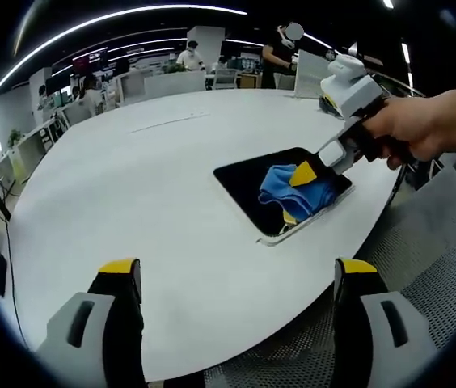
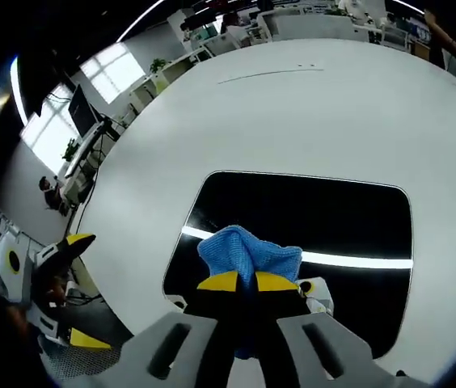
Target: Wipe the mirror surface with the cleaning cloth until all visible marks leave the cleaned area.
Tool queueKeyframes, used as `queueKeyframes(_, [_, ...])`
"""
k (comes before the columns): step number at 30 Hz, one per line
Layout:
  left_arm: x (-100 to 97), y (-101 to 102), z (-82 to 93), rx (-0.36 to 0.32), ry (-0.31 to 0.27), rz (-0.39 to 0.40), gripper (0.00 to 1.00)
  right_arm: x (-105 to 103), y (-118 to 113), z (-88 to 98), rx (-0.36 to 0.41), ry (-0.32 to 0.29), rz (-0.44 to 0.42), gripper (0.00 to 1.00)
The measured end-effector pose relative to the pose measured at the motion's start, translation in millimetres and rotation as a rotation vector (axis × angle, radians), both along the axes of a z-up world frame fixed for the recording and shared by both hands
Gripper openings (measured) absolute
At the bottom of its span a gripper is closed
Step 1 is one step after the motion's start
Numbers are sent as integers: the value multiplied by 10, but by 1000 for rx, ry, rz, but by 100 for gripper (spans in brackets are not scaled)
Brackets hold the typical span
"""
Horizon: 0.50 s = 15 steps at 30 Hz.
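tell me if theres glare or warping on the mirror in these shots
Right gripper view: a bright ceiling-light streak reflects across the mirror behind the blue cloth; fisheye bows its edges. Left gripper view: the mirror looks dark, no streak.

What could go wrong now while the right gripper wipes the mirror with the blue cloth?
The mirror lies near the table edge, so a hard push might slide it off. The right gripper pinches only part of the blue cloth, so it may slip free. The left gripper is open, not steadying the mirror.
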<state>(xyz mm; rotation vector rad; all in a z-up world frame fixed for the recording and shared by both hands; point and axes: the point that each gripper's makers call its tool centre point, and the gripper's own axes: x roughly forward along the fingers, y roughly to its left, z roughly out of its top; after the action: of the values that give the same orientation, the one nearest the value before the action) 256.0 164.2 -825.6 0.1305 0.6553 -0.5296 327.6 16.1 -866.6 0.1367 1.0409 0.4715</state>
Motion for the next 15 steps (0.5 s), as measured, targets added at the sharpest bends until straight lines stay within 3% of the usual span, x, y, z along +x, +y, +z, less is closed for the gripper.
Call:
queueKeyframes(5, [8,1,-11,5,3,-1,99,-42,23,11,-35,-20,41,0])
queueKeyframes(12, [7,-7,-12,6,6,0,98,-100,20,27,-12,-5,20,0])
queueKeyframes(15, [11,-6,-7,6,2,2,98,-150,54,29,-21,-29,61,0])
